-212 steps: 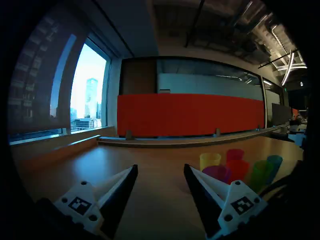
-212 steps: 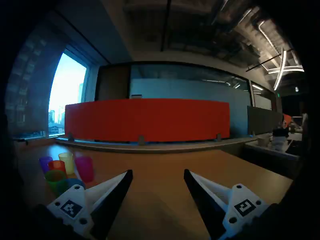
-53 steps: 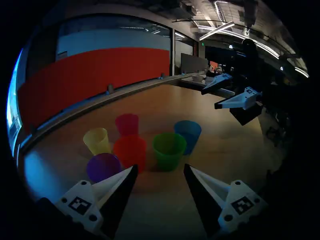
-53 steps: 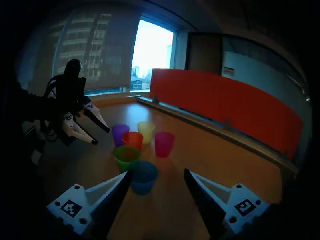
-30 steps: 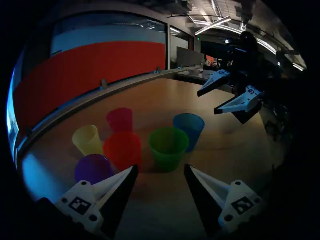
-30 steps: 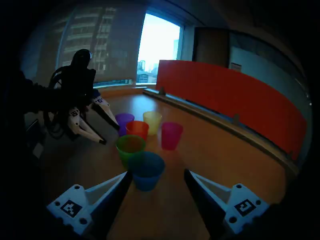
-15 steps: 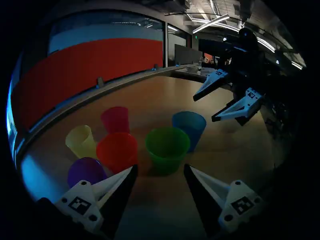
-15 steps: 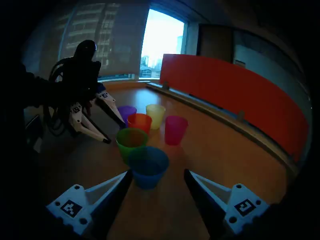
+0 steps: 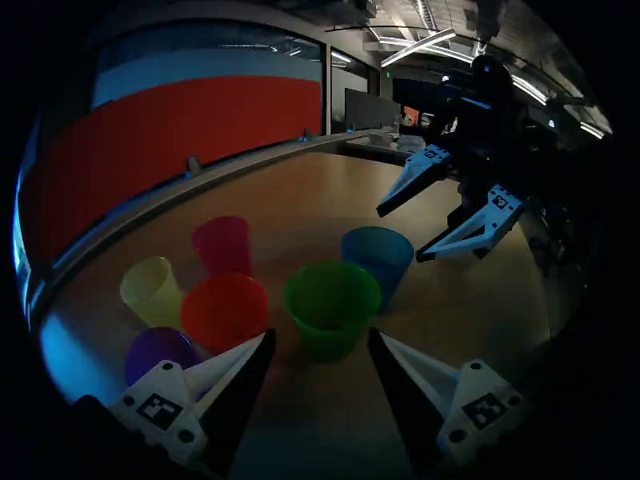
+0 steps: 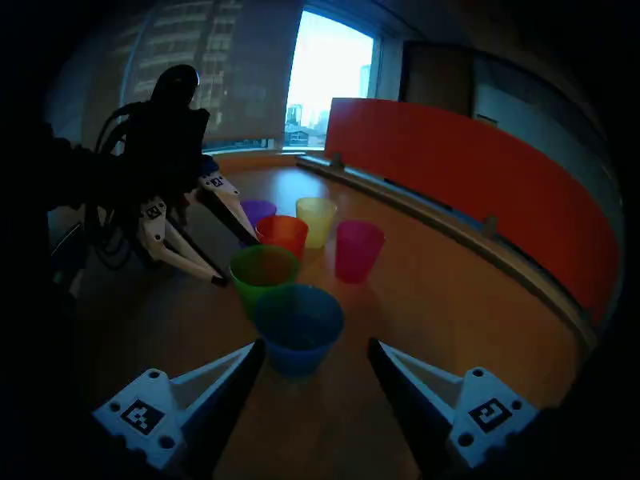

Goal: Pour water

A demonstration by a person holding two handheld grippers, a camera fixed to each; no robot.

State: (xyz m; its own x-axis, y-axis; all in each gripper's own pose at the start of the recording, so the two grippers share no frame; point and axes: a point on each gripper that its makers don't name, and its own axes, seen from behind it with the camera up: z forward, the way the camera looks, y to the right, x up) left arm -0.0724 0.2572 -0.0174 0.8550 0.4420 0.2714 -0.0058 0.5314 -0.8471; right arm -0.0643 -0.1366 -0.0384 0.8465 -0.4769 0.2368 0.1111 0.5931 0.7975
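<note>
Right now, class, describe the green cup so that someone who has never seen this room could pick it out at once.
Find the wooden table beside the long red partition. Straight ahead of the left claw, the green cup stands upright between the red cup and the blue cup. It is the only green one there.

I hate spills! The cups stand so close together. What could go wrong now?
The green cup stands close beside the red cup and the blue cup, so the open left gripper might knock a neighbour while closing. The right gripper faces the blue cup; the two grippers could bump.
</note>
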